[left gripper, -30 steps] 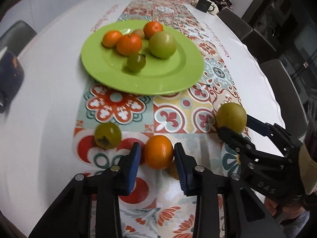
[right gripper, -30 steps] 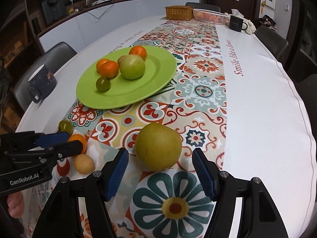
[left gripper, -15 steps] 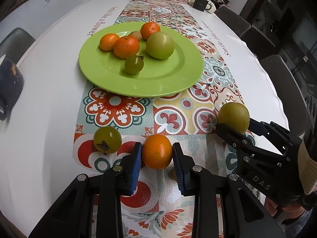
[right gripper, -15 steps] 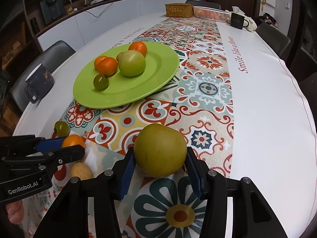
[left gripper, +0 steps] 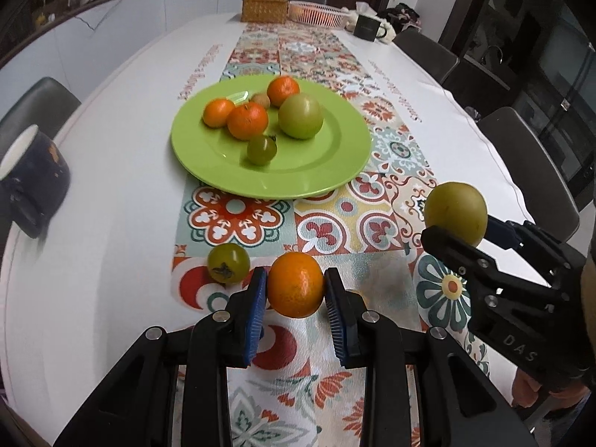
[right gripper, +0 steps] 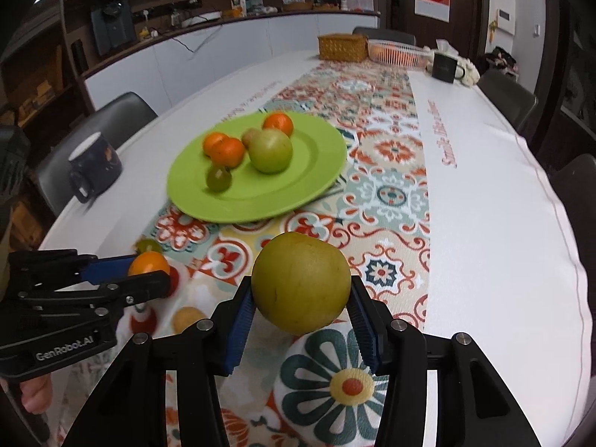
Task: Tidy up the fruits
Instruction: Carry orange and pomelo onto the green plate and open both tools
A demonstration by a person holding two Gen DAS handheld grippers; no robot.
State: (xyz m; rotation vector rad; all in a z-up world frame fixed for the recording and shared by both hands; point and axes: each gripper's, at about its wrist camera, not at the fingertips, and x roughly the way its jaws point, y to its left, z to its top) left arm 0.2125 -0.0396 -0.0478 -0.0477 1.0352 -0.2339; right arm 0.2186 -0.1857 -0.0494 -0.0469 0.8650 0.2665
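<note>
My left gripper (left gripper: 296, 292) is shut on an orange (left gripper: 296, 285) and holds it just above the patterned runner; it also shows in the right wrist view (right gripper: 149, 266). My right gripper (right gripper: 301, 307) is shut on a large yellow-green pear-like fruit (right gripper: 301, 283), lifted off the table, also seen in the left wrist view (left gripper: 455, 213). A green plate (left gripper: 335, 156) ahead holds several oranges, a green apple (left gripper: 300, 116) and a small green tomato (left gripper: 261, 149). A green tomato (left gripper: 228, 263) lies on the runner left of my left gripper. A small yellow fruit (right gripper: 188, 318) lies below it.
A dark mug (left gripper: 31, 182) stands at the left table edge. A wicker box (left gripper: 265, 9), a pink basket (left gripper: 316, 13) and a black mug (left gripper: 367, 28) sit at the far end. Chairs (left gripper: 529, 160) line the right side.
Both grippers closed on their fruits and lifted them off the table. The views rose and tilted toward the plate.
</note>
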